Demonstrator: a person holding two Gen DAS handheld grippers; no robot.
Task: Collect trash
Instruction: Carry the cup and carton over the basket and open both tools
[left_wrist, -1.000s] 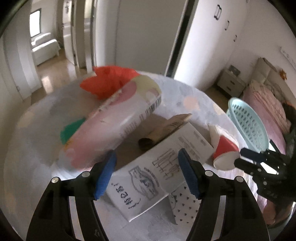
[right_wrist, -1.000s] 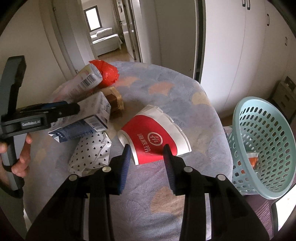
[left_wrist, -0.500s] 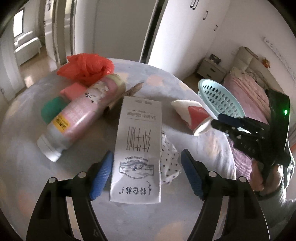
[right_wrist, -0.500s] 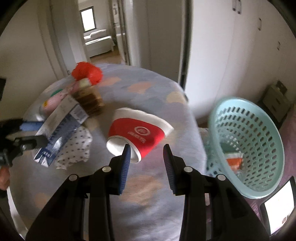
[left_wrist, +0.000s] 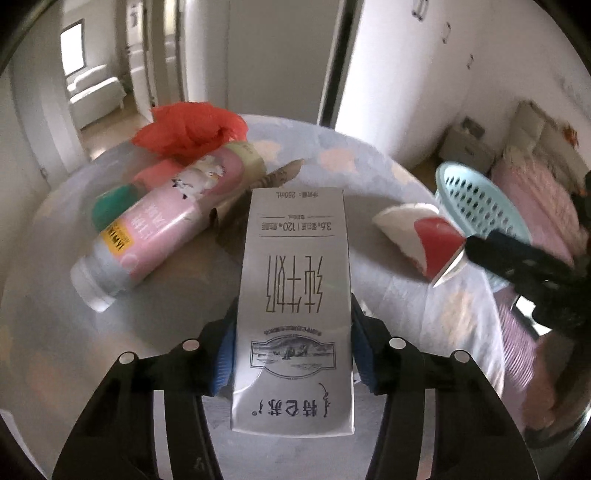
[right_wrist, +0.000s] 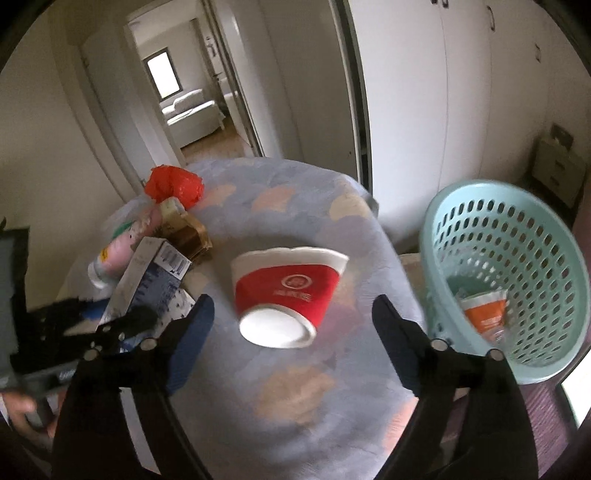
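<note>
White milk carton (left_wrist: 293, 310) reading "250mL" sits clamped between left gripper (left_wrist: 291, 354) fingers (left_wrist: 223, 354).

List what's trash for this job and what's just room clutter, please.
Job:
- white rectangular milk carton, clamped in left gripper
- red-and-white paper cup, between open right gripper fingers
- pink plastic bottle
- crumpled red plastic bag
- mint perforated basket

Background:
- white bedside cabinet
- pink bed

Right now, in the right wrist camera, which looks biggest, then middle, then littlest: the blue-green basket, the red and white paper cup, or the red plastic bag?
1. Basket: biggest.
2. Paper cup: middle, though it sits nearest the camera, which flatters it.
3. Red plastic bag: littlest, but farthest away, so its true size is unsure.
</note>
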